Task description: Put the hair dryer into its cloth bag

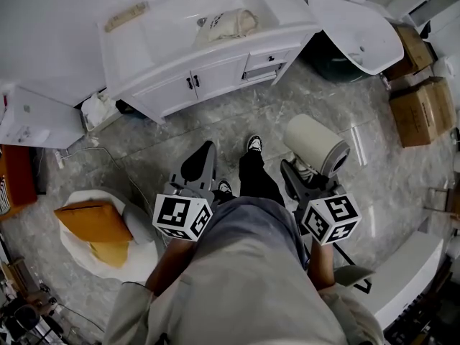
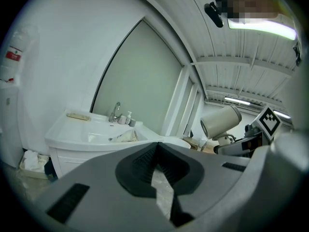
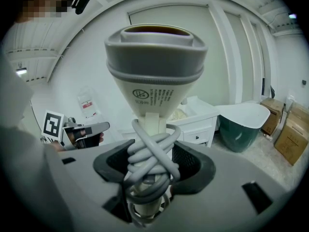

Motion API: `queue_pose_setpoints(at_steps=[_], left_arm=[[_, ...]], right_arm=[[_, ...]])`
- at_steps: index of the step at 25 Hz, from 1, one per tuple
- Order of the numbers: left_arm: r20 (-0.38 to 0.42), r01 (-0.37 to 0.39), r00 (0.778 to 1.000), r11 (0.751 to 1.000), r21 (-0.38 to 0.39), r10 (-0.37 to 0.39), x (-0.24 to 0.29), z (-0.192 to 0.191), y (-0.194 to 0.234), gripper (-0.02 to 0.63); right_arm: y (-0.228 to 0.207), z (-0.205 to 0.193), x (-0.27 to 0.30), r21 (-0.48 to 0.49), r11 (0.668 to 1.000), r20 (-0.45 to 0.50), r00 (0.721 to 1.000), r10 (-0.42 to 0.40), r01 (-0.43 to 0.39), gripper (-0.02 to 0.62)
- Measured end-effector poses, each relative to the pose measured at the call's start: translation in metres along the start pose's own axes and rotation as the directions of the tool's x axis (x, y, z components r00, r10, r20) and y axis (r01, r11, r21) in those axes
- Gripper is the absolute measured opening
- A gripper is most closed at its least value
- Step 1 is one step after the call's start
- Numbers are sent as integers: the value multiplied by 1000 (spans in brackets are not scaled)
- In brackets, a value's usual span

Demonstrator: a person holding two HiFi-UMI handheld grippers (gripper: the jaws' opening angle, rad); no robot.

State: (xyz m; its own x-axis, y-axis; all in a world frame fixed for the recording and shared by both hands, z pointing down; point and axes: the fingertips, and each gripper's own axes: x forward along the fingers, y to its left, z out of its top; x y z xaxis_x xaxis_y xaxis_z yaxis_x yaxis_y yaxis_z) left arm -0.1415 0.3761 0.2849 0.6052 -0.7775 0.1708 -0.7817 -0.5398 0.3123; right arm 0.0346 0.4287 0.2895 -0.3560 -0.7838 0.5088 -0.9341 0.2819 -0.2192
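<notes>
Head view: left gripper (image 1: 204,151) and right gripper (image 1: 305,176) low in front, hair dryer (image 1: 316,144) in the right one; cloth bag (image 1: 228,23) lies in sink (image 1: 144,43). Left gripper view: jaws closed, empty. Right gripper view: jaws clamp cord-wrapped hair dryer handle.

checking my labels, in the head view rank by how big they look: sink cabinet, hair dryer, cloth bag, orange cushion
1. sink cabinet, largest
2. orange cushion and hair dryer, about alike; dryer sits nearer the camera
3. cloth bag, smallest
</notes>
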Motion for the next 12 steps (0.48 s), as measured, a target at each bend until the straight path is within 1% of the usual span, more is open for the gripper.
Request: queue_pose_setpoints(at_steps=[7, 12], left_arm=[[6, -51, 999, 999, 9, 51, 35, 12, 19, 6], [9, -82, 997, 997, 8, 82, 68, 21, 29, 6]], right_arm=[[-22, 28, 35, -22, 999, -1, 1000, 25, -25, 249], [-47, 47, 65, -34, 998, -11, 998, 55, -55, 249]])
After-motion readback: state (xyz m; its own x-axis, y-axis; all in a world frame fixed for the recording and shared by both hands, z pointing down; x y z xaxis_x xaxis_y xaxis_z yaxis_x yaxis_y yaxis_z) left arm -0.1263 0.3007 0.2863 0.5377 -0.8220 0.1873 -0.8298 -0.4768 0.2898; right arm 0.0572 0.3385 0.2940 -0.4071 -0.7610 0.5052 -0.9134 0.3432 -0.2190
